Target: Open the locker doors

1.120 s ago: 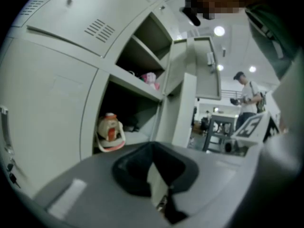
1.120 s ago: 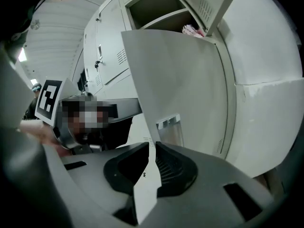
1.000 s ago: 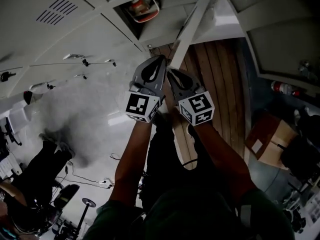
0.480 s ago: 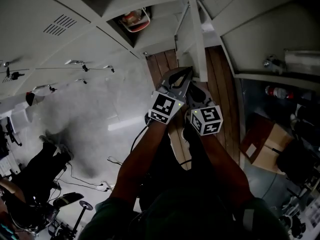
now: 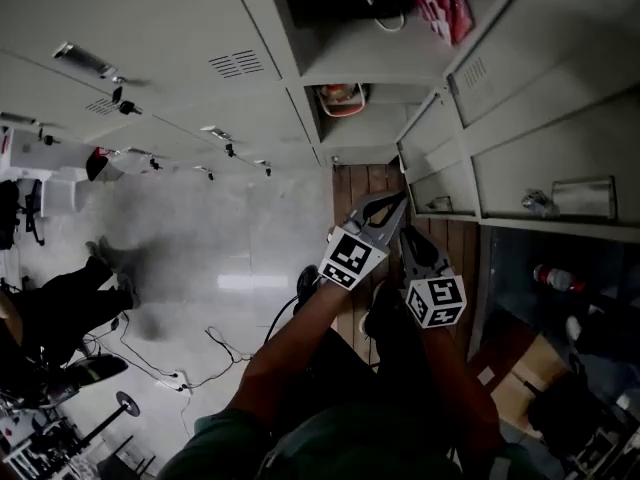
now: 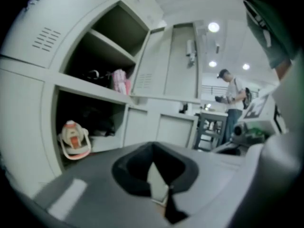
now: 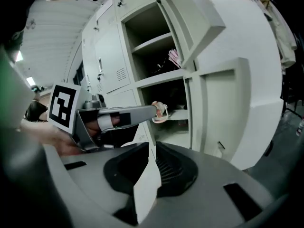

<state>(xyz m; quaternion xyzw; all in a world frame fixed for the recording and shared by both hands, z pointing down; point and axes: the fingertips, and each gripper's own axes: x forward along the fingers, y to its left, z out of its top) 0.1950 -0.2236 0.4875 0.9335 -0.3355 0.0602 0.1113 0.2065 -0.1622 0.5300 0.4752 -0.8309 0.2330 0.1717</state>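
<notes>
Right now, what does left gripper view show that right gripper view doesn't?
Only left gripper view: a person standing in the room far off to the right of the lockers.

Only right gripper view: the left gripper, pointing at the lower open compartment, and an open locker door close at the right.

Both: the open compartments, with an orange-and-white item on the lower shelf and a pink item on the shelf above.

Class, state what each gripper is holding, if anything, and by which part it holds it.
Nothing is held. The left gripper and the right gripper each have their jaws together, with nothing between them.
</notes>
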